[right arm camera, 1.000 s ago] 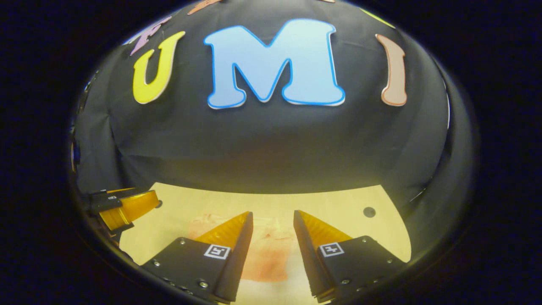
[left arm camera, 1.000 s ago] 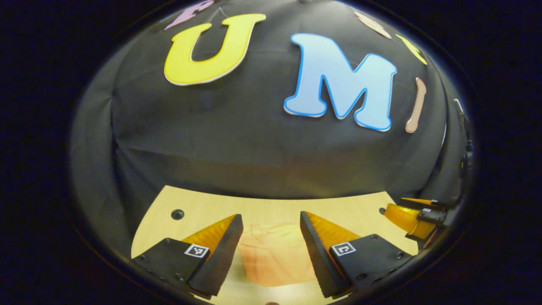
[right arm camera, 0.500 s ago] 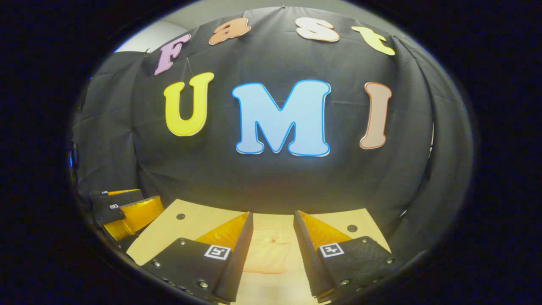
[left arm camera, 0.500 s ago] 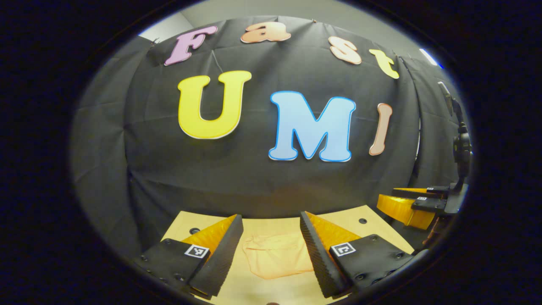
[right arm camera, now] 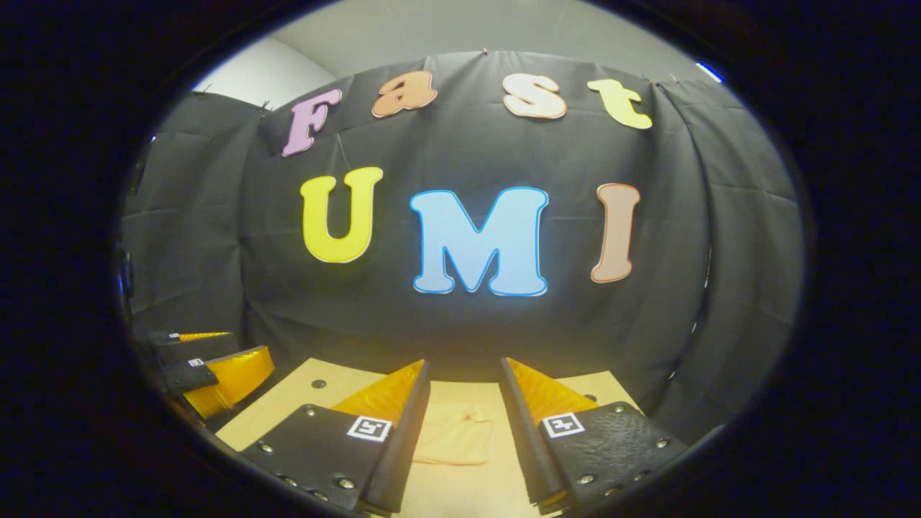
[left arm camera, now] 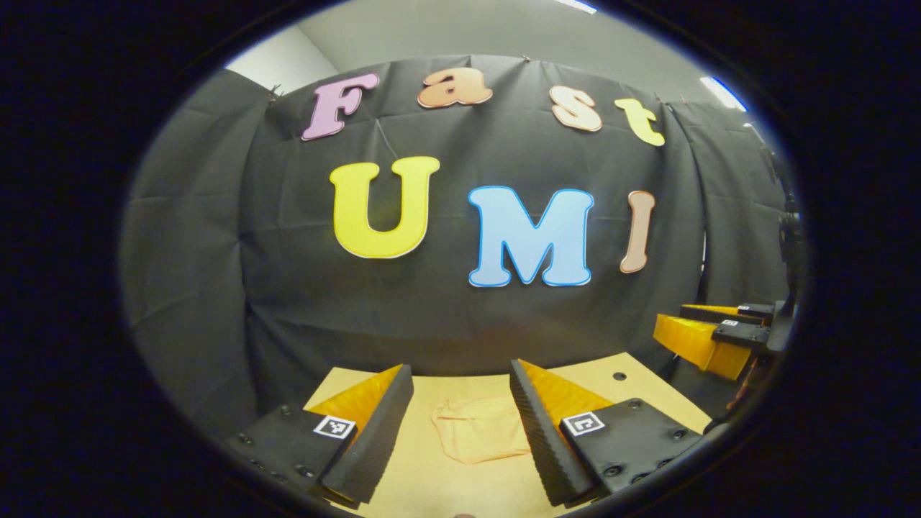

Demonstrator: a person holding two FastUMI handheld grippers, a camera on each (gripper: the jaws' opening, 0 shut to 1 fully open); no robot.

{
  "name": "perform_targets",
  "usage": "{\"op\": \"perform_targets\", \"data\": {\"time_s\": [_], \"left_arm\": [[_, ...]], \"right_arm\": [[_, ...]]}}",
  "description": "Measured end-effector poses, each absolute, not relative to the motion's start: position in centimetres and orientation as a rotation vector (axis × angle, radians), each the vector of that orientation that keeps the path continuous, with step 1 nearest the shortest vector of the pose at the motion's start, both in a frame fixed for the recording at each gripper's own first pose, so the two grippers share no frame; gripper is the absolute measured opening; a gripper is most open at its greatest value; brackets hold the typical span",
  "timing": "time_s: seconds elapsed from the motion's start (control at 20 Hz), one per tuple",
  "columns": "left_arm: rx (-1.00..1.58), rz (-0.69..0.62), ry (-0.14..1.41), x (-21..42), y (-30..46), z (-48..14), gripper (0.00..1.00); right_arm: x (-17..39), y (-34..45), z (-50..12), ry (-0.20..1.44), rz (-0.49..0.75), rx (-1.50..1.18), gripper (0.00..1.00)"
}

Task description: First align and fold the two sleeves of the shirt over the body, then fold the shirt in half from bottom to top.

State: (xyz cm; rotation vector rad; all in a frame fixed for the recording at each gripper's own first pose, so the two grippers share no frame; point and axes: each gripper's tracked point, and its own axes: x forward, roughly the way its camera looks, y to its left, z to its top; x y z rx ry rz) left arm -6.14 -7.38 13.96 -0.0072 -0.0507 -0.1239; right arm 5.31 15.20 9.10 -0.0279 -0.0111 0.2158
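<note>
Table [left arm camera: 633,392]: pale wood, across the bottom of both views, small round holes near its far corners.

Shirt [left arm camera: 481,437]: peach, folded into a compact packet, flat on the table at lower centre, apart from both grippers.

Left gripper [left arm camera: 460,392]: lower centre of the left gripper view, fingers spread apart, empty.

Right gripper [right arm camera: 464,385]: lower centre of the right gripper view, fingers parted, holding nothing; seen also at right edge of the left gripper view.
</note>
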Motion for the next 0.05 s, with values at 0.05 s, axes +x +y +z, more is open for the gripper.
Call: {"op": "perform_targets", "data": {"time_s": [0.05], "left_arm": [[0.002, -0.122, -0.053, -6.53, -7.24, 13.68, 0.87]], "right_arm": [[4.84, 15.39, 8.87, -0.019, 0.219, -0.027, 0.62]]}}
